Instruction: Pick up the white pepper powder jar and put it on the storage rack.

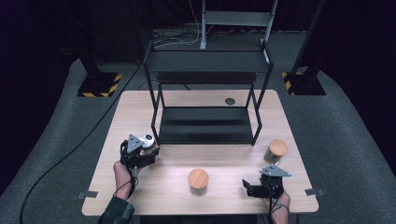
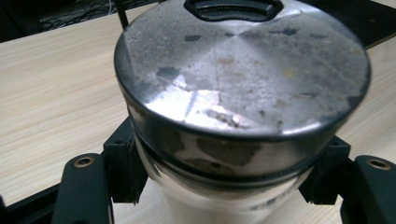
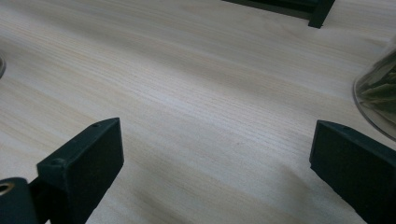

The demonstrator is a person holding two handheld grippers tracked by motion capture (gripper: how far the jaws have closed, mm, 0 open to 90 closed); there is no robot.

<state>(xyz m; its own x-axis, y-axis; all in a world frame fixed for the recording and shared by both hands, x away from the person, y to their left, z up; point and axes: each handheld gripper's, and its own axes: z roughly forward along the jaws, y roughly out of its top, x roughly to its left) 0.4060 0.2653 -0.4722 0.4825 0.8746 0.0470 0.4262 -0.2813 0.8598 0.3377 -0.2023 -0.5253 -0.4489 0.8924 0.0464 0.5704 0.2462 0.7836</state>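
Left claw (image 2: pixel 224 186) clamped on my metal-lidded jar (image 2: pixel 243 93) | right claw (image 3: pixel 215 163) apart, empty | risk: low grip, jar tips against rack (image 1: pixel 205 126).

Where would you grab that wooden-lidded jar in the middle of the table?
Probably around the glass body, just under the wooden lid, coming in level from the person's side. The jar stands upright on the table with open space around it, and its round wall suits two jaws better than the wide flat lid. The right gripper, jaws open, is nearest.
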